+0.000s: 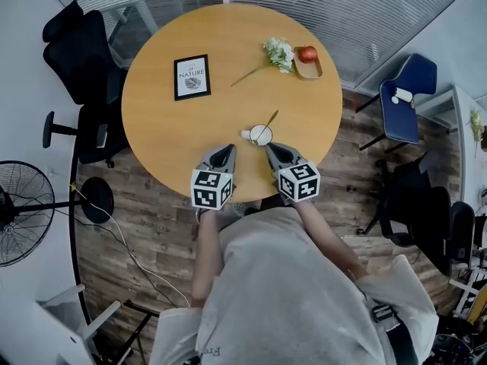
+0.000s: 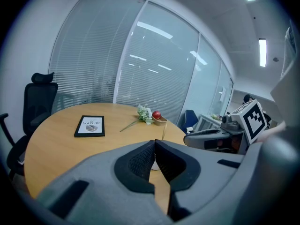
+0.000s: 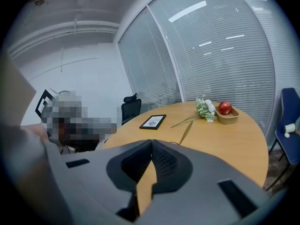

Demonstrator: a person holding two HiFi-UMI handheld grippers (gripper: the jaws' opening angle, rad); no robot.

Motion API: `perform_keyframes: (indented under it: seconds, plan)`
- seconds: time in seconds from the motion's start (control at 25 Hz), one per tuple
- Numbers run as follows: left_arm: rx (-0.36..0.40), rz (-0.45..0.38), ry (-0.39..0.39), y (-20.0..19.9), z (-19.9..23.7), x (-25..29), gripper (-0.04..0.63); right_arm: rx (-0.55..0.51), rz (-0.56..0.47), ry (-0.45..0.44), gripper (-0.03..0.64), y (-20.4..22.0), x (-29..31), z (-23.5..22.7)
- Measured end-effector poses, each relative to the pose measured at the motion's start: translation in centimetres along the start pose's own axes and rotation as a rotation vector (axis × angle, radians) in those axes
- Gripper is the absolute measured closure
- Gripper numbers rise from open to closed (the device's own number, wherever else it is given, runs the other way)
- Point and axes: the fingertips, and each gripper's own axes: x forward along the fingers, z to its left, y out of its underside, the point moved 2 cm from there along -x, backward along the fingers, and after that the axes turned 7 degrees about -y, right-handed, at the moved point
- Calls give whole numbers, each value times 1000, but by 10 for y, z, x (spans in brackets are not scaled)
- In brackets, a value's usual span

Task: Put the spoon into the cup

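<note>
A white cup (image 1: 261,134) stands near the front edge of the round wooden table (image 1: 167,128). The spoon (image 1: 272,118) stands in it, handle leaning out to the far right. My left gripper (image 1: 227,150) is shut on nothing, just left of the cup and short of it. My right gripper (image 1: 272,147) is shut and empty too, its tips right beside the cup's near side. In the left gripper view the spoon handle (image 2: 163,131) rises above the shut left gripper (image 2: 154,142). In the right gripper view the spoon handle (image 3: 185,132) shows beyond the shut right gripper (image 3: 152,142).
A framed picture (image 1: 192,77) lies at the table's left. A flower stem (image 1: 278,53) and a wooden tray with a red apple (image 1: 307,55) sit at the far side. A black office chair (image 1: 76,52), a blue chair (image 1: 407,86) and a fan (image 1: 23,211) stand around.
</note>
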Motion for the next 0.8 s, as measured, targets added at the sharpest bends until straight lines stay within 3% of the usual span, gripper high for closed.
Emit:
perform_keyframes:
  seconds: [0.8]
  plan:
    - [3,9,9,3,-2,-1,586,8,0,22,620,4,-2,-3]
